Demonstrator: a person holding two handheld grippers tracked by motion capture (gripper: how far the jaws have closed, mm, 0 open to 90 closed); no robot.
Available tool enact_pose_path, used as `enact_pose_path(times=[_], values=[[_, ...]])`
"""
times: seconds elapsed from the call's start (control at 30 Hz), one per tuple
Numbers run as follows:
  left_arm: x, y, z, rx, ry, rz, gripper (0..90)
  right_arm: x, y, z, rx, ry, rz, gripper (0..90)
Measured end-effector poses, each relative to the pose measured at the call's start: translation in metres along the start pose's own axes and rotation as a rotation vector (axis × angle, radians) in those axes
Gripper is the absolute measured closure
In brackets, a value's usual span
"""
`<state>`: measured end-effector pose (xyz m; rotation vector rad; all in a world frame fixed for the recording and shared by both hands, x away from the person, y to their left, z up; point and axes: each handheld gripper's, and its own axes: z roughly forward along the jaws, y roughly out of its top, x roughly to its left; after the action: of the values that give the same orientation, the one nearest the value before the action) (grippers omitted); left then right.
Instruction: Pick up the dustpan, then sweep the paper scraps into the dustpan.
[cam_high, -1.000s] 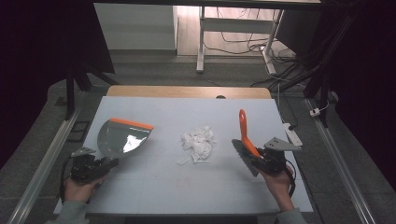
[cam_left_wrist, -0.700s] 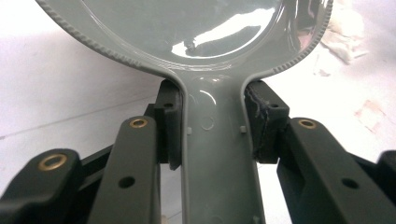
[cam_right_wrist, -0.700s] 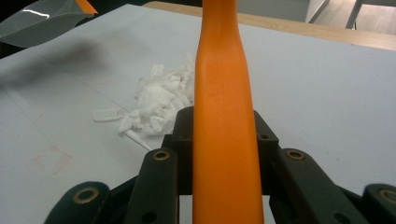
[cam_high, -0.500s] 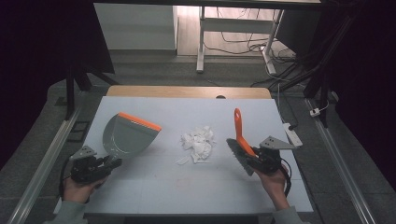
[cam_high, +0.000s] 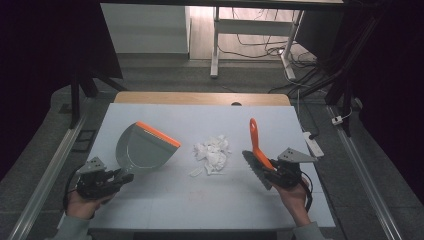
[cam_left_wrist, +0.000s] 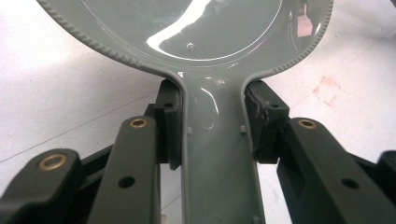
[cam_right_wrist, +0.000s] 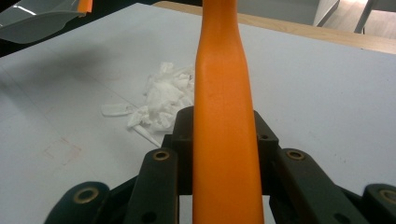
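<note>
**Dustpan and brush held either side of a paper heap**

In the left gripper view the jaws are clamped on the grey handle of the dustpan (cam_left_wrist: 219, 154), one pad pressed against each side of it. The left gripper (cam_high: 122, 177) sits at the lower left of the high view, the dustpan's pan reaching up toward the middle, its orange lip at the far edge.

In the right gripper view the jaws grip the orange handle of the brush (cam_right_wrist: 224, 140). The right gripper (cam_high: 272, 172) is at the lower right of the high view, the handle pointing up the frame, dark bristles just left of the jaws.

Between them, a heap of crumpled white paper (cam_high: 212, 152) lies on the white tabletop (cam_high: 200, 205).
</note>
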<state>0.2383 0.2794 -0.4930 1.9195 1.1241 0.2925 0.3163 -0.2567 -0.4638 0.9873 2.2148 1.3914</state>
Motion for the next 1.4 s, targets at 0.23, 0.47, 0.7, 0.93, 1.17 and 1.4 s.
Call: enact_pose_path(times=[0.23,0.47,0.7,0.93,1.17,1.4], values=[[-0.005,0.003,0.0,0.018,-0.044,0.043,61.6,0.0,0.0,0.0,-0.002,0.004,-0.002,70.4],[-0.012,0.004,0.004,0.057,-0.085,0.098,61.6,-0.001,0.001,0.0,-0.005,0.0,-0.004,70.4],[-0.017,0.005,0.007,0.084,-0.119,0.13,61.6,0.0,0.001,0.0,-0.007,0.001,-0.006,70.4],[-0.023,0.006,0.012,0.116,-0.15,0.158,61.6,0.001,0.001,0.0,-0.006,-0.004,-0.008,70.4],[-0.028,0.006,0.015,0.142,-0.169,0.187,61.6,0.001,0.003,-0.001,-0.021,0.001,-0.006,70.4],[-0.028,0.007,0.015,0.154,-0.169,0.177,61.6,0.003,0.009,0.004,-0.032,0.002,-0.011,70.4]])
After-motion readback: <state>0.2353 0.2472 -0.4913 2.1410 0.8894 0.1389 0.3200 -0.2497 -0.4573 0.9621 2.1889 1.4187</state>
